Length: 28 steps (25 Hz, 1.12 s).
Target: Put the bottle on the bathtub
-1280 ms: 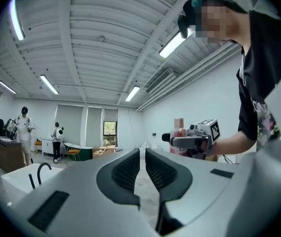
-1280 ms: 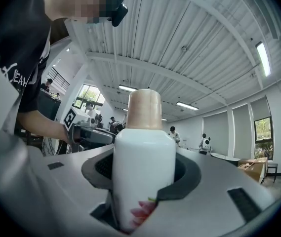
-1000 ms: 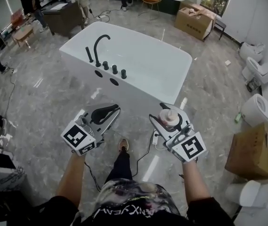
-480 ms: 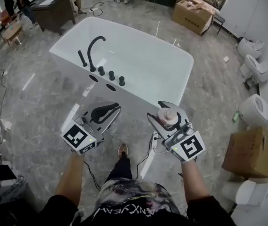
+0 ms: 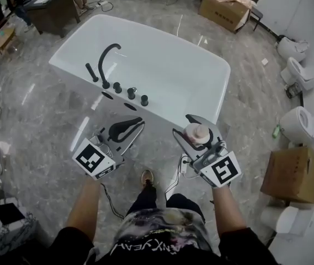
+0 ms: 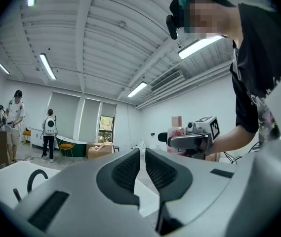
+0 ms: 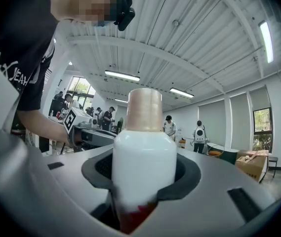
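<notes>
Left gripper (image 5: 134, 125) (image 6: 142, 152): held in the air just short of the bathtub's (image 5: 168, 76) near wall, below the black faucet (image 5: 106, 59) and its knobs (image 5: 130, 93). Jaws drawn almost together, only a thin slit between the pads, nothing gripped.

Right gripper (image 5: 196, 127) (image 7: 142, 169): level with the left one, just short of the bathtub's near right corner. Jaws clamped round the body of the bottle (image 5: 197, 134) (image 7: 144, 147).

Bottle: upright in those jaws, not yet over the bathtub and apart from its rim.

Step in hand, by judgement: carrying to the rim.
- Keep upright.
- Bring forward over the flat ledge to the right of the knobs.
- Lower until the base sits flat, well in from both edges of the ledge.
- Release only then. Likely risk: a tilted release on that glossy ledge, ending in a slide into the basin or onto the floor.

Appearance of the bottle: white, round-shouldered body; pale pink cylindrical cap; red marking low on the body, partly hidden between the pads. Probably smooth, rigid plastic.
</notes>
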Motion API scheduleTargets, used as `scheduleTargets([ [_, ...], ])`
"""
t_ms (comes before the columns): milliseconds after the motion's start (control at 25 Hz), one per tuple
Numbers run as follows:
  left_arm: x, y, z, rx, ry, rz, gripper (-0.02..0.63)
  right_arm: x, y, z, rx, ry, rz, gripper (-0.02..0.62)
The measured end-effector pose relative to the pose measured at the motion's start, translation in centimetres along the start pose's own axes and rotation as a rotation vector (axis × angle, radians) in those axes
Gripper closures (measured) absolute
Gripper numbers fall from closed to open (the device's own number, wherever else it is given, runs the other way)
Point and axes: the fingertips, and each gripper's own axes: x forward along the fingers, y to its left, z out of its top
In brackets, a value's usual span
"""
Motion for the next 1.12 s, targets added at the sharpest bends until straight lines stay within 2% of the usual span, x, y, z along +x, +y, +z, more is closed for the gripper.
scheduleTargets([
  [720,2.5,6.2,-1.4,-0.008,-0.004,0.009,0.557,6.6,-3.3,-1.7,-0.005,-0.017,0.007,0.396],
  [960,4.2,7.7,-2.5,-0.014,-0.01,0.025,0.557,7.5,-5.1,-3.7,0.003,0.009,0.025,0.396],
  [1120,5.4,8.9,-3.7,-0.016,-0.011,0.036,0.557,8.5,-6.8,-4.7,0.003,-0.015,0.018,0.396],
])
